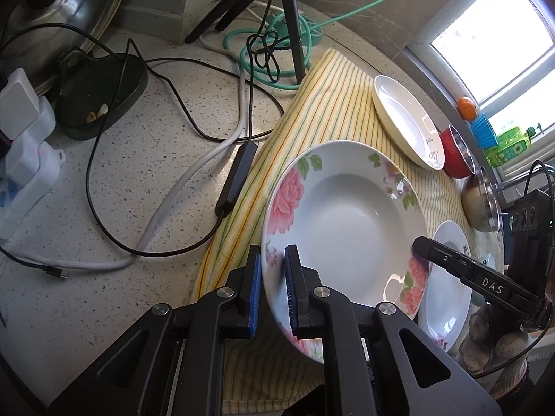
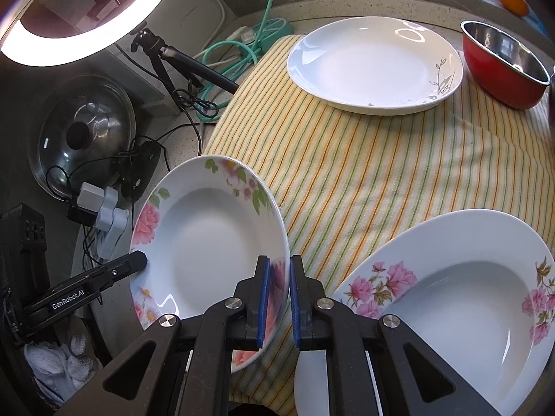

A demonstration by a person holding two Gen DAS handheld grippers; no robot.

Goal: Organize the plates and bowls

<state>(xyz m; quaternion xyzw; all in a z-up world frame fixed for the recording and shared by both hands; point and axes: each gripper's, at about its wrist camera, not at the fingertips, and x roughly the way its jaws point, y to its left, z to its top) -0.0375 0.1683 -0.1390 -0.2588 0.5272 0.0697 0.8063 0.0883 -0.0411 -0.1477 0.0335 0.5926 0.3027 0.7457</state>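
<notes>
both hand-held grippers, left [image 1: 272,289] and right [image 2: 277,298], clamp the peony plate [image 1: 347,222] by opposite rims; only the right view shows the lit ring light [image 2: 86,10].

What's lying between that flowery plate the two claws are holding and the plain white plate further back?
Only bare striped cloth lies between the held floral plate and the white plate, as the right wrist view shows.

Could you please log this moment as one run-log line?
left claw: shut on floral plate | right claw: shut on same plate | plate: over striped cloth
</notes>
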